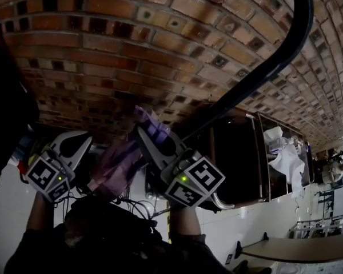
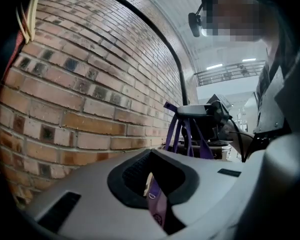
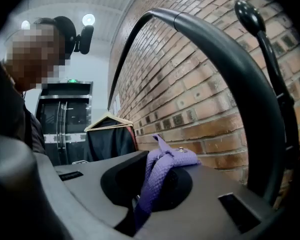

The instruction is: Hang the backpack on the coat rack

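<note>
Right gripper view only, rack knob (image 3: 248,14)

Brick wall (image 1: 131,33): rough, matt. Coat rack (image 3: 230,59): smooth black tube, slight shine. Backpack strap (image 3: 162,169): purple woven cloth, bumpy. Right gripper (image 3: 145,189), left gripper (image 2: 155,184): smooth matt grey plastic. Hanger (image 3: 107,120): pale wood.

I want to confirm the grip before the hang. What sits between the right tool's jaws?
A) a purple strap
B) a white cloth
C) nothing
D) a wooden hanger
A: in the right gripper view, a purple strap runs down between the jaws of the right tool, which are closed on it.
</note>
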Motion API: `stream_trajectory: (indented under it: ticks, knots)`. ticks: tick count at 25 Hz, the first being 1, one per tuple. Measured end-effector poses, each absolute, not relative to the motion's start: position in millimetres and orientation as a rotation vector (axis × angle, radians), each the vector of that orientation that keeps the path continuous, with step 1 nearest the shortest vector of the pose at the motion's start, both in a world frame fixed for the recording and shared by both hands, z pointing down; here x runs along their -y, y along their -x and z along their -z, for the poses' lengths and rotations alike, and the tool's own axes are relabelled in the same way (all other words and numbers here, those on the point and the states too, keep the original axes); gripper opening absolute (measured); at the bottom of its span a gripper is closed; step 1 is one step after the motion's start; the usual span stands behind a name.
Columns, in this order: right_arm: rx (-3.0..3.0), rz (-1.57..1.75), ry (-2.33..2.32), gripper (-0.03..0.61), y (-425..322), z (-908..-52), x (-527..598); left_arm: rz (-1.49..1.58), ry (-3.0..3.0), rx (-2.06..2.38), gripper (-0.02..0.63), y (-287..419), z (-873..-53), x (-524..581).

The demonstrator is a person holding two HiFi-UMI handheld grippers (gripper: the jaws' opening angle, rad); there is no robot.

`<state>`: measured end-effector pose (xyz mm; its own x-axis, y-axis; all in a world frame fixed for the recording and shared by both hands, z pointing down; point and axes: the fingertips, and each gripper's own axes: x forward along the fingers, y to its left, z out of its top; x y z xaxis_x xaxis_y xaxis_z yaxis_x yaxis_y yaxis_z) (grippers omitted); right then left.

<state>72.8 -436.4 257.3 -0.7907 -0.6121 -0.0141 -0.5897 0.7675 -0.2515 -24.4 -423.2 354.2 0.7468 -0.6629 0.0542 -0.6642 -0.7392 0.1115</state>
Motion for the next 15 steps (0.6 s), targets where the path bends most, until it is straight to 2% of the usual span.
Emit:
stream_trajectory:
  ticks: [15]
  knots:
    - [-2.757, 0.459, 1.179, 0.003, -120, -297, 430, -0.054, -2.832, 0.980, 0.035, -8, -364, 438]
